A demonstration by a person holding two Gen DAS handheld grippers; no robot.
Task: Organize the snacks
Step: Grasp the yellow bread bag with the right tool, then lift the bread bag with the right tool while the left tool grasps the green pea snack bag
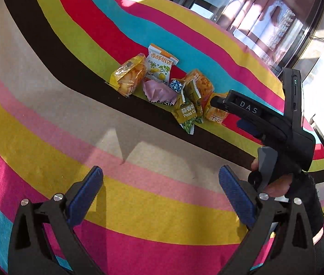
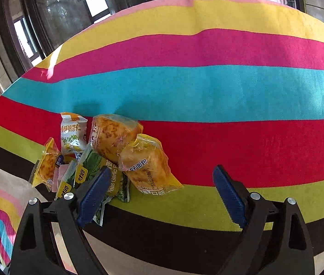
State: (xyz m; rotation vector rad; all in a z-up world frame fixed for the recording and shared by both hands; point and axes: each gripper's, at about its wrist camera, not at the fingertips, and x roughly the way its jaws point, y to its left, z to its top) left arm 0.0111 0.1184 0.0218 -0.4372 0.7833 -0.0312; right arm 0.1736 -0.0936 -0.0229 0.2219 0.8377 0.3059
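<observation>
Item: one heap of wrapped snacks, mid-frame in the left wrist view and lower left in the right wrist view, lying on a counter under a striped cloth, mostly on the lime-green and red stripes at the edge of the black one. Contents as far as legible: three clear-wrapped bread buns, one at the heap's left end and two at its right; a white-and-orange nut packet behind; green garlic-pea sachets in front; a crumpled pink wrapper. The packets overlap and lean on one another, apparently dumped loose and not yet sorted (no tray, box or basket for them shows in either view). Left gripper: fingers spread, nothing between them, over bare cloth at the bottom of its frame, well short of the heap, probably waiting its turn. Right gripper: fingers spread wide and empty, angled down beside the heap; its left finger overlaps the pea sachets in the picture, though contact cannot be confirmed. It seems lined up on the nearest bun. Obscured: in the left view the right gripper's body hides the heap's right end; a small blue-and-white patterned item is unreadable; the lower packets are buried; the person's hand is largely hidden behind the handle.
</observation>
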